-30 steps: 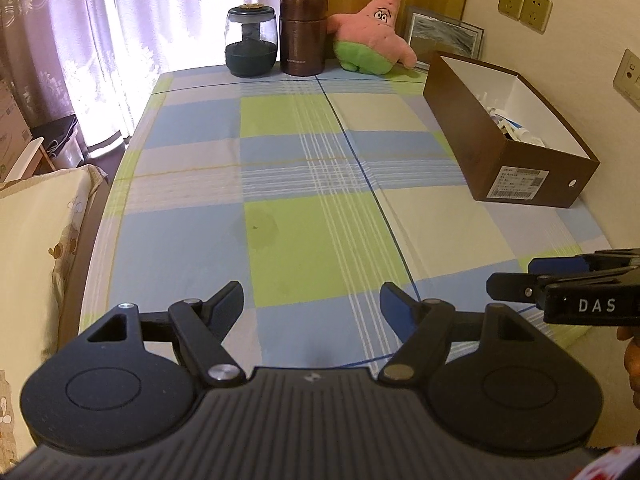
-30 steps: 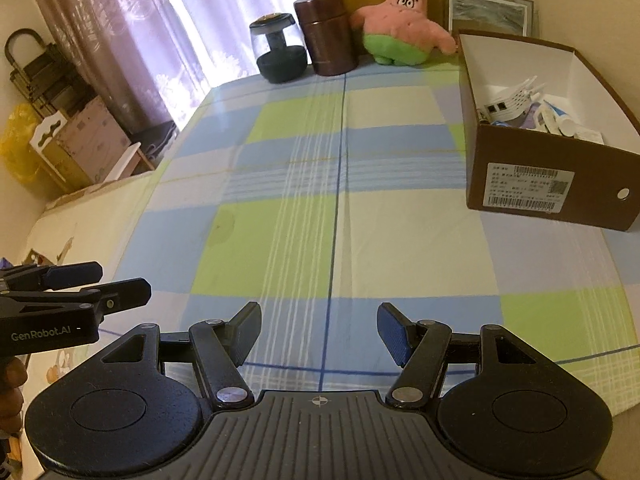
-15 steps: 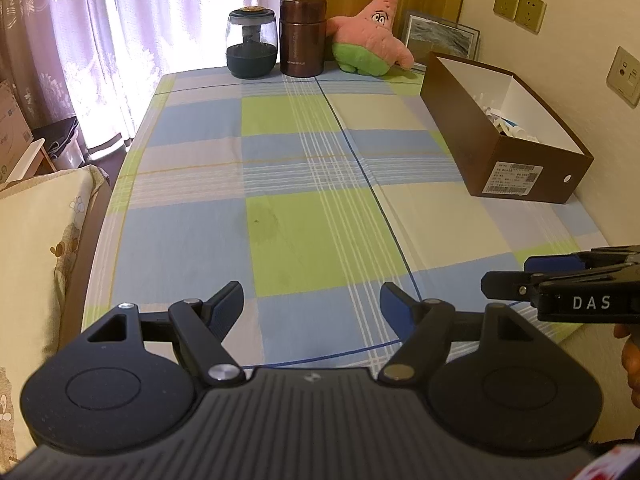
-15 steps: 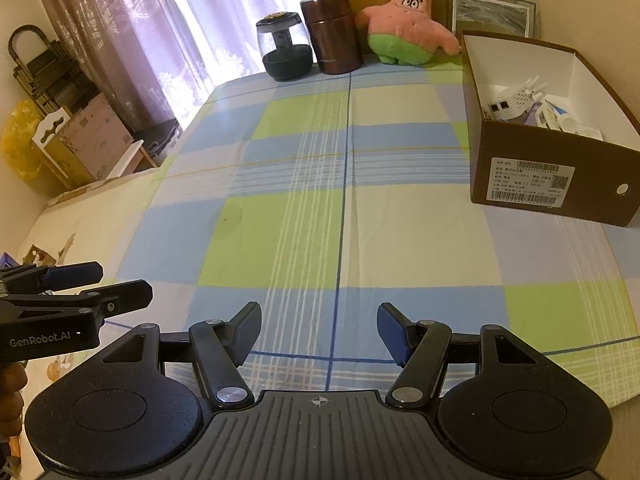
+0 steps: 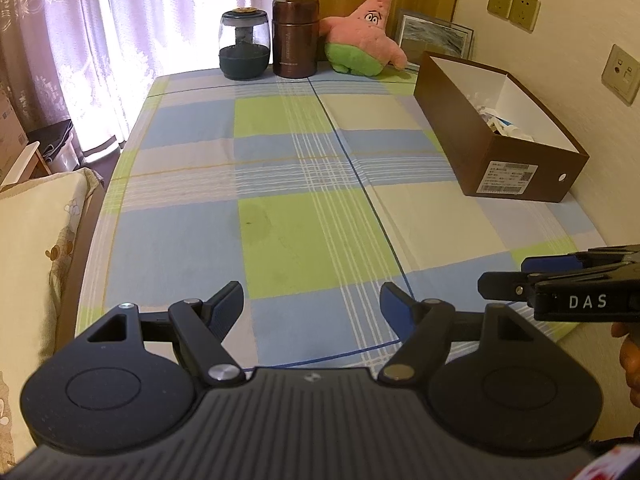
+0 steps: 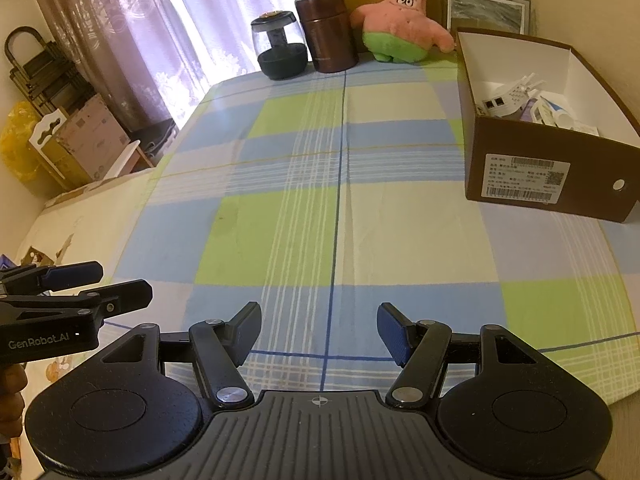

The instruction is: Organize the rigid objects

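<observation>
home | curtains (image 5: 120,40) | plush toy (image 5: 364,36) | checked tablecloth (image 5: 280,184)

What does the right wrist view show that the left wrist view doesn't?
Only the right wrist view: the white plastic part lying in the box, and the cartons on the floor by the curtain. Only the left wrist view: three wall sockets. Both: the checked tablecloth, brown box, plush star, brown canister, glass jar, and both grippers, left and right, open and empty.
</observation>
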A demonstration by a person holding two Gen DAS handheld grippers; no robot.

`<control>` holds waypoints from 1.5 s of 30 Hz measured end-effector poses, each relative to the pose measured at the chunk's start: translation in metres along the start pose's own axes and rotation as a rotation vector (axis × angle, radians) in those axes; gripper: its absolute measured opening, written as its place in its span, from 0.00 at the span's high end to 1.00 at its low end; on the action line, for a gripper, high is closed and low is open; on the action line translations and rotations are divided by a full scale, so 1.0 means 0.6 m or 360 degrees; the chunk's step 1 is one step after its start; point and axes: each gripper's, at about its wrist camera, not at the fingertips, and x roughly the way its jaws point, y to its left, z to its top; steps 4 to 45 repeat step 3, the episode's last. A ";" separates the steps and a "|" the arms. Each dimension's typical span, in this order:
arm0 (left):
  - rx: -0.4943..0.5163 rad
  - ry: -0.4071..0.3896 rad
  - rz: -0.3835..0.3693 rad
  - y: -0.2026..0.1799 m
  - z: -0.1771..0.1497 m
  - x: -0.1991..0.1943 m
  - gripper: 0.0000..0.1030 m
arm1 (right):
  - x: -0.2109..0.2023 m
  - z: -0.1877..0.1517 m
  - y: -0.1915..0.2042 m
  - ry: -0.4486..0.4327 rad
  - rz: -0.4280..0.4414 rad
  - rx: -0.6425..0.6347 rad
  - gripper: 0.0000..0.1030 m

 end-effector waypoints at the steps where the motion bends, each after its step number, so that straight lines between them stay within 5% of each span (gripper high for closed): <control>1: 0.0004 0.0002 0.0003 -0.001 0.001 0.002 0.30 | 0.001 0.001 0.000 0.0001 -0.0002 0.0004 0.40; 45: 0.0001 0.0012 -0.0001 -0.004 0.004 0.005 0.30 | 0.001 0.004 -0.004 0.0004 -0.0006 0.0008 0.40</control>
